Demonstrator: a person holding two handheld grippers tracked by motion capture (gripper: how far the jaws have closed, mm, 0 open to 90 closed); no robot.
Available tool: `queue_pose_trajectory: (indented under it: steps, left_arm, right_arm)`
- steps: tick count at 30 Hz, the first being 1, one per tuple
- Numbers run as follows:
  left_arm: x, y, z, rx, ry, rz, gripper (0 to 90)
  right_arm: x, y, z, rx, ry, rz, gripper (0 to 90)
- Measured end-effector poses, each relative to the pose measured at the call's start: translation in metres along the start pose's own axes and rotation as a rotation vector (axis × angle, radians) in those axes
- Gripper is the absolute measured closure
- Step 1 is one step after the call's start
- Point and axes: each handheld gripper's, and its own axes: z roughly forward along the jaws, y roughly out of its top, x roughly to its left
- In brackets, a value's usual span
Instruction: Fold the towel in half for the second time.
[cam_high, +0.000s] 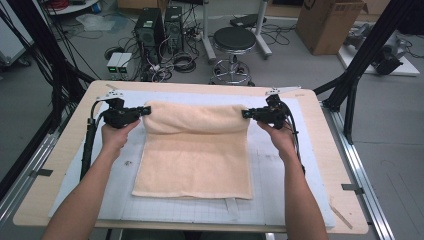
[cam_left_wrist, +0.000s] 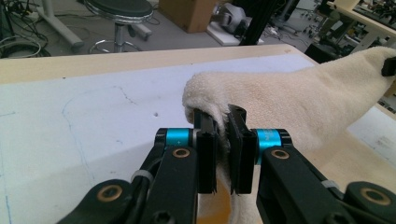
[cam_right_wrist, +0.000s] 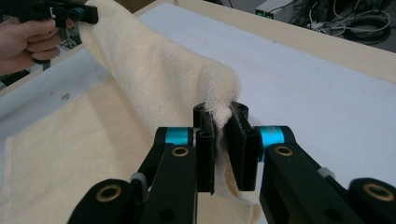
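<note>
We see the cream towel (cam_high: 195, 150) lying at the centre of the white mat (cam_high: 280, 200), its twelve o'clock edge lifted off the mat and curled over toward six o'clock. At that edge's nine o'clock corner, the left gripper (cam_high: 146, 110) has its jaws nearly closed, pinching the cloth between them. At the three o'clock corner, the right gripper (cam_high: 245, 114) clamps the towel the same way. The mat covers the wooden table (cam_high: 325, 145); beyond twelve o'clock stands a black stool (cam_high: 234, 40).
</note>
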Motion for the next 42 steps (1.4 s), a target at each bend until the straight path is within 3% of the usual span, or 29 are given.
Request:
queue_pose_trajectory:
  steps: [10,17,35,42]
  left_arm:
    - [-0.017,0.003,-0.01,0.003,-0.019,0.071,83.2]
    - [-0.02,-0.01,-0.02,-0.021,-0.031,0.054,83.1]
    - [-0.026,-0.032,-0.038,-0.017,-0.07,0.078,83.1]
    - [-0.033,-0.034,-0.044,-0.009,-0.078,0.108,83.1]
  right_arm:
    - [0.01,-0.004,-0.01,-0.026,0.02,-0.031,82.2]
    - [0.02,-0.01,-0.016,-0.026,0.037,-0.055,82.2]
    - [0.039,-0.021,-0.021,-0.016,0.07,-0.088,82.2]
    - [0.046,-0.024,-0.023,-0.005,0.079,-0.101,82.3]
